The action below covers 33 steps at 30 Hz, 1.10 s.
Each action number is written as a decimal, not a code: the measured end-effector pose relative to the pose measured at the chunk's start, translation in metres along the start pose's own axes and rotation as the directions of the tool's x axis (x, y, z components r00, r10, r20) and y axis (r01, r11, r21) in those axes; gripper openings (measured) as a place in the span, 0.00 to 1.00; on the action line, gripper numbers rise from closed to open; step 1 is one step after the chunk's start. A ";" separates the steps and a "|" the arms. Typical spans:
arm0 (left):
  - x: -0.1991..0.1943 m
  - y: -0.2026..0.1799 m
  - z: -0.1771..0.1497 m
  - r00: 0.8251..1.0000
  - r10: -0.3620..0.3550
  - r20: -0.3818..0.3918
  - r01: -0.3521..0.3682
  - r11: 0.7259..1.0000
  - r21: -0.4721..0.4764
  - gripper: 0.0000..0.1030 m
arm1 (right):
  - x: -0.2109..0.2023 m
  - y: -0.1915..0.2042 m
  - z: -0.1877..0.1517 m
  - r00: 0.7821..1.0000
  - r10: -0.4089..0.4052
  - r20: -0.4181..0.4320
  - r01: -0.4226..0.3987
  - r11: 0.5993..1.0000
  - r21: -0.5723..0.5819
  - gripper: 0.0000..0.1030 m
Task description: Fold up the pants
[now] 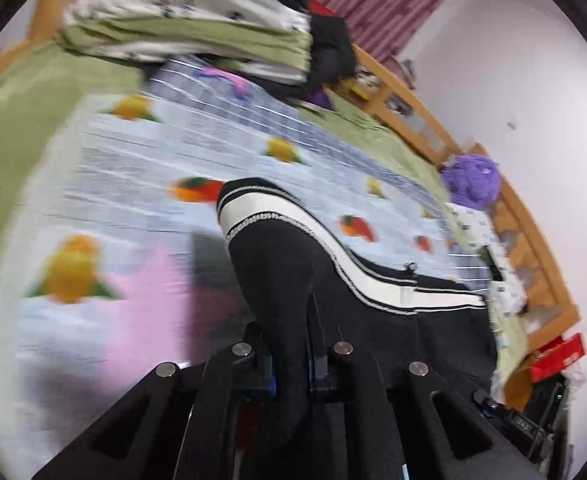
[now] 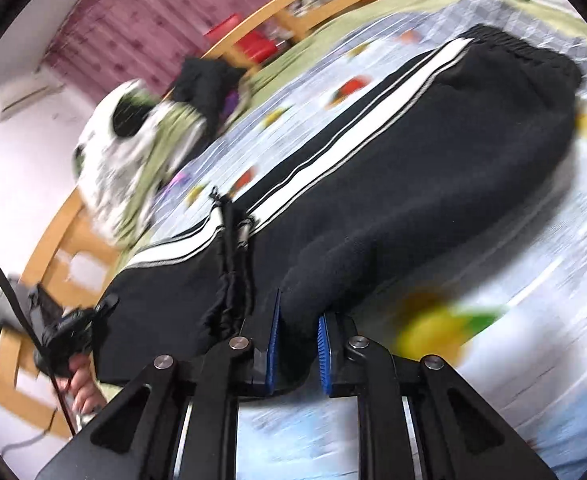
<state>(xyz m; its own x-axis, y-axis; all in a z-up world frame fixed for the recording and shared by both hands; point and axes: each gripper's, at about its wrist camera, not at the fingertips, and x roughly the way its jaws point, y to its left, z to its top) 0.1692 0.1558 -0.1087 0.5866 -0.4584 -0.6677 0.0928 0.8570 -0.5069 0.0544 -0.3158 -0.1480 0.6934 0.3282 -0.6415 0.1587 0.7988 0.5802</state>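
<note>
Black pants (image 1: 293,268) with a white side stripe (image 1: 333,240) lie on a light blue fruit-print bedspread (image 1: 141,184). My left gripper (image 1: 291,336) is shut on a fold of the black cloth and lifts it. In the right wrist view the pants (image 2: 393,184) stretch across the bed, waistband (image 2: 533,52) at the far right. My right gripper (image 2: 298,344) is shut on a bunch of the black cloth between its blue pads (image 2: 274,340). The other gripper (image 2: 65,332) and the hand holding it show at the lower left.
A pile of folded green and white bedding (image 1: 189,20) and dark clothes (image 1: 329,52) lies at the head of the bed. A wooden bed rail (image 1: 425,116) runs along the far side, with a purple plush toy (image 1: 471,180) and a red box (image 1: 559,356).
</note>
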 end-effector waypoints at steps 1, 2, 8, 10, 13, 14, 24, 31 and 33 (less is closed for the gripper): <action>-0.008 0.010 -0.003 1.000 0.031 0.007 -0.031 1.000 0.006 0.10 | 0.009 0.014 -0.013 1.000 0.016 -0.021 -0.016 0.999 -0.029 0.16; -0.015 0.019 -0.007 0.997 0.070 0.013 -0.070 0.998 0.005 0.10 | 0.014 0.021 -0.022 0.999 0.020 -0.037 -0.022 0.998 -0.051 0.16; -0.020 0.062 -0.031 0.984 0.180 -0.019 -0.181 0.981 -0.073 0.30 | 0.047 0.025 -0.061 0.990 -0.071 -0.124 0.057 0.992 -0.114 0.22; -0.017 0.065 -0.042 0.975 0.222 -0.028 -0.224 0.972 -0.079 0.43 | 0.044 0.023 -0.064 0.986 -0.099 -0.136 0.081 0.987 -0.138 0.29; -0.020 0.067 -0.065 0.975 0.218 -0.045 -0.221 0.973 -0.067 0.54 | 0.026 0.022 -0.065 0.976 -0.111 -0.185 0.074 0.978 -0.197 0.33; -0.022 0.064 -0.073 0.973 0.226 -0.044 -0.228 0.972 -0.049 0.58 | 0.017 0.019 -0.060 0.977 -0.110 -0.180 0.071 0.975 -0.210 0.33; -0.043 0.056 -0.124 0.968 0.246 0.052 -0.241 0.967 -0.087 0.70 | -0.045 -0.086 0.046 0.951 -0.290 0.105 0.289 0.957 0.018 0.55; -0.041 0.048 -0.138 0.943 0.311 0.120 -0.296 0.946 -0.128 0.75 | 0.021 -0.134 0.122 0.970 -0.242 0.001 0.240 0.963 0.123 0.52; -0.040 0.042 -0.141 0.938 0.329 0.114 -0.314 0.941 -0.125 0.75 | 0.026 -0.132 0.137 0.968 -0.249 -0.010 0.249 0.965 0.076 0.28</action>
<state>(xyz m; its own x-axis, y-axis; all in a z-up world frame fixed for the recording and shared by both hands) 0.0363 0.1772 -0.1800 0.6722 -0.1214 -0.7303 -0.1980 0.9211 -0.3353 0.1478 -0.4817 -0.1731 0.6247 0.1239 -0.7709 0.3797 0.8145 0.4386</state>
